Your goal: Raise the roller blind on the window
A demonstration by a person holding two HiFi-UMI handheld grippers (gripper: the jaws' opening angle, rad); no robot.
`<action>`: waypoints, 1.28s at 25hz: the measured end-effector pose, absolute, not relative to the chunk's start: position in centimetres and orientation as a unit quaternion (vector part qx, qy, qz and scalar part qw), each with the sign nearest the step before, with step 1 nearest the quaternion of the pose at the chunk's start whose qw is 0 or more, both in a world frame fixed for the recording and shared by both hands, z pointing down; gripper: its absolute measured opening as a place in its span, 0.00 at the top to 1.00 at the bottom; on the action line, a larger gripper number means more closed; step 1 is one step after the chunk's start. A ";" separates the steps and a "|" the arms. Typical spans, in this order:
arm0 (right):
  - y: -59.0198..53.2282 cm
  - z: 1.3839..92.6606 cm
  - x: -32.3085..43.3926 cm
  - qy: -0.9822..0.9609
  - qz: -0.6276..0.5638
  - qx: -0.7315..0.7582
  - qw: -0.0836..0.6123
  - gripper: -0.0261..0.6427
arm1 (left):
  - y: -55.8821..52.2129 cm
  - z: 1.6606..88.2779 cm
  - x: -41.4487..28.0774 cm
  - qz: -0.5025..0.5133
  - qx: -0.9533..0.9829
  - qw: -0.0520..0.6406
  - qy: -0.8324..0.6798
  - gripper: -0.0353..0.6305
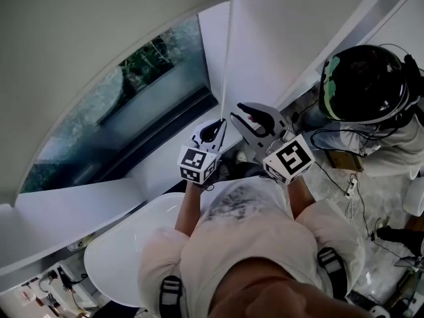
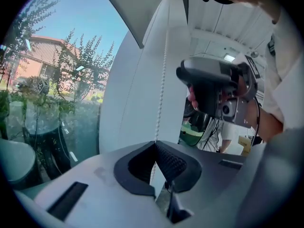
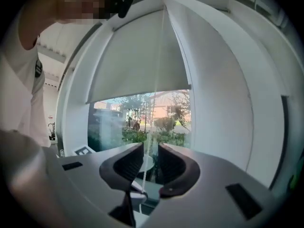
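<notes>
At the window [image 1: 132, 105], the blind [image 1: 86, 45] covers the upper part of the glass. Its lower edge hangs partway down, with trees and a building showing below it in the right gripper view. The white frame runs beside it, and the bead cord [image 1: 228, 52] drops along that frame to the two grippers. Below the person's left forearm lies a round white table [image 1: 126, 257]. To the right a second person in a dark helmet [image 1: 363, 85] bends low over the floor among cables.

Both forearms reach forward from the chest, close together, with each marker cube toward the body. The left hand-held gripper [image 1: 217, 123] points roughly level at the frame. Its jaws are closed tight on the cord [image 2: 163, 80], which enters the black pads [image 2: 173, 163] at their tip and hangs on behind them. The right hand-held gripper [image 1: 236, 110] is just beside the left and a little higher, also nearly level. Its jaws stand apart, and the cord [image 3: 151, 127] runs down through the gap without either pad [image 3: 124, 165] pressing on it.
</notes>
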State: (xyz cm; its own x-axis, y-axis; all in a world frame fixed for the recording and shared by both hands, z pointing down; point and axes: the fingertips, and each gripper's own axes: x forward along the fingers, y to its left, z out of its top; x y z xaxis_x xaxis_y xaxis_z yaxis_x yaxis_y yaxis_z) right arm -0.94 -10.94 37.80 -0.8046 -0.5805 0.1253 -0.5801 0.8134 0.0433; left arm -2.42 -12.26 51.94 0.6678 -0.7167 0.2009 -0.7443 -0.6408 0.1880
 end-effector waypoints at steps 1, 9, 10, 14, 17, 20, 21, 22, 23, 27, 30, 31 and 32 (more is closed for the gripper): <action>-11.0 36.4 -1.2 -0.952 -0.011 0.302 0.055 0.74 | -12.2 51.9 -2.4 0.053 0.904 0.127 -0.404 0.93; -12.6 26.7 -3.3 -0.955 -0.076 0.286 -0.021 0.74 | -11.9 51.7 -1.7 0.046 0.907 0.121 -0.401 0.93; -12.7 26.0 -3.5 -0.955 -0.080 0.285 -0.026 0.74 | -12.0 51.7 -1.7 0.046 0.907 0.120 -0.401 0.93; -13.2 24.8 -3.3 -0.953 -0.062 0.294 -0.036 0.86 | -12.1 51.4 -1.7 0.044 0.908 0.117 -0.400 0.93; -13.5 24.8 -2.9 -0.950 -0.041 0.305 -0.053 0.87 | -12.2 51.4 -1.6 0.038 0.909 0.115 -0.399 0.93; -13.5 25.6 -3.1 -0.946 -0.051 0.315 -0.049 0.87 | -12.3 52.1 -1.7 0.041 0.909 0.113 -0.398 0.93; -13.4 26.1 -3.2 -0.946 -0.054 0.316 -0.042 0.87 | -12.3 52.6 -1.7 0.043 0.909 0.114 -0.398 0.93; -13.4 26.7 -3.4 -0.947 -0.054 0.315 -0.037 0.87 | -12.2 53.2 -1.7 0.045 0.909 0.117 -0.397 0.93; -13.3 27.3 -3.4 -0.947 -0.052 0.314 -0.033 0.87 | -12.1 53.8 -1.7 0.047 0.909 0.120 -0.396 0.93; -13.3 30.0 -3.3 -0.948 -0.039 0.315 -0.023 0.87 | -11.6 56.6 -1.7 0.054 0.907 0.135 -0.395 0.93; -13.2 32.1 -3.3 -0.949 -0.032 0.314 -0.015 0.87 | -11.5 58.6 -1.7 0.055 0.906 0.146 -0.394 0.93; -13.0 32.6 -3.3 -0.949 -0.030 0.314 -0.013 0.87 | -11.4 59.1 -1.7 0.057 0.905 0.148 -0.394 0.93; -12.9 33.1 -3.3 -0.949 -0.028 0.313 -0.011 0.87 | -11.3 59.6 -1.7 0.059 0.905 0.150 -0.393 0.93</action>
State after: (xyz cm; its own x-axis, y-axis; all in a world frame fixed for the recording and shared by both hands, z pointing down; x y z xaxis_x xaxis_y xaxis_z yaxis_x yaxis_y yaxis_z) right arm -3.31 -12.86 33.05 -0.8040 -0.5934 -0.0384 -0.5947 0.8026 0.0469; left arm -1.71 -11.28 59.55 0.6839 -0.6941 0.2248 -0.7295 -0.6460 0.2249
